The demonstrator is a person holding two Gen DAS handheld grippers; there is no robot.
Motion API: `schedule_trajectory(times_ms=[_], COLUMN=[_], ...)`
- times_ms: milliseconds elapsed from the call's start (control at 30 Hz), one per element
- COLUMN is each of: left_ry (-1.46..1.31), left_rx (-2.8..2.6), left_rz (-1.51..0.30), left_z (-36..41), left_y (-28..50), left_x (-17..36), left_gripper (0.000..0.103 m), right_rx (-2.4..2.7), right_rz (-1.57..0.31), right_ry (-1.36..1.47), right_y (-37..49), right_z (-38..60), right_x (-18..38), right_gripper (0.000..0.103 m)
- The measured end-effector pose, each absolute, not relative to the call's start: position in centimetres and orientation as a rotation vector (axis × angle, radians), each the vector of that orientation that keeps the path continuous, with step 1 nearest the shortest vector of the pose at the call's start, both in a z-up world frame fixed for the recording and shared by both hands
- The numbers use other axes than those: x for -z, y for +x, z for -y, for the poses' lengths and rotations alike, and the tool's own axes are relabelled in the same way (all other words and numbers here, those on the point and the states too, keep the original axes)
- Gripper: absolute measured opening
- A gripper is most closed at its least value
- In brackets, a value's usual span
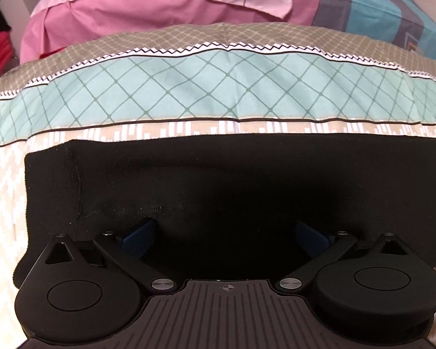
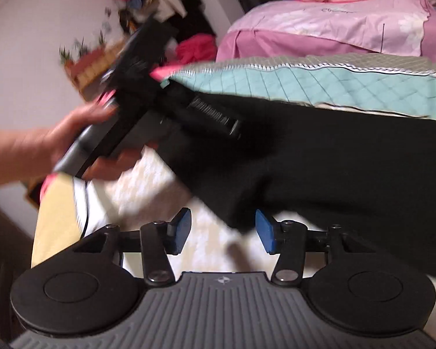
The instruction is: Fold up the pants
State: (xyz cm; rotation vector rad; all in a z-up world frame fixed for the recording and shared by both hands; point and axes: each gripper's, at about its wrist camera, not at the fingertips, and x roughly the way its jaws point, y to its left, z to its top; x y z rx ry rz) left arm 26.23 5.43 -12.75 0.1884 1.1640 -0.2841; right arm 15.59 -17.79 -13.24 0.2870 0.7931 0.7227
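Only the right view shows the person's hand (image 2: 81, 142) carrying the left gripper (image 1: 223, 234), spread wide over black pants (image 1: 218, 180) on the patterned bedspread (image 1: 189, 90); right gripper (image 2: 223, 231) half-open, empty, at their near-left edge

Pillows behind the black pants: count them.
2. A pink pillow lies upper left; a blue-and-grey striped pillow lies upper right, both beyond the black pants. More may sit out of frame.

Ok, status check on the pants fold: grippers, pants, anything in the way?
Left gripper open over black pants. Right gripper open at the pants edge, nothing held. Pants lie on patterned quilt; nothing blocking.
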Motion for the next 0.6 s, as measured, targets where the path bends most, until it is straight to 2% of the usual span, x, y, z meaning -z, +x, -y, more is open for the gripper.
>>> schedule_trajectory(times_ms=[100,167,200,233,300,333,400,467,533,600], left_ry=[0.183,0.196,0.203,0.207,0.205,0.2,0.197,0.201,0.2,0.203], left_rx=[0.299,0.301,0.306,0.311,0.321,0.324,0.325,0.327,0.332,0.339], left_rz=[-1.163,-1.162,-1.161,-1.161,-1.157,-1.155,-1.151,-1.15,-1.149,-1.145], left_z=[-5.7,-5.5,-5.6,-5.6,-5.8,-5.9,-5.9,-5.9,-6.0,-6.1], left_y=[26.2,26.2,26.6,26.7,26.8,26.7,26.6,26.6,26.4,26.3], left_x=[12.7,12.7,12.9,13.0,13.1,13.1,13.1,13.1,12.9,12.9], left_gripper=[0.103,0.103,0.103,0.103,0.103,0.103,0.103,0.103,0.103,0.103], right_rx=[-0.684,-0.809,-0.914,-0.97,-0.917,-0.851,-0.778,-0.838,-0.98,-0.924], right_rz=[-0.781,-0.844,-0.909,-0.944,-0.911,-0.891,-0.865,-0.894,-0.999,-0.968], right_ry=[0.419,0.613,0.683,0.719,0.712,0.738,0.823,0.779,0.605,0.463], right_y=[18.2,18.8,19.0,19.0,19.4,20.0,20.9,20.7,20.2,19.0], right_z=[18.2,18.9,19.1,19.5,20.8,21.5,22.3,21.0,19.5,20.3], right_x=[14.8,15.9,16.5,16.8,16.8,17.1,17.8,17.7,17.1,15.5], right_gripper=[0.055,0.06,0.067,0.07,0.065,0.056,0.055,0.055,0.058,0.058])
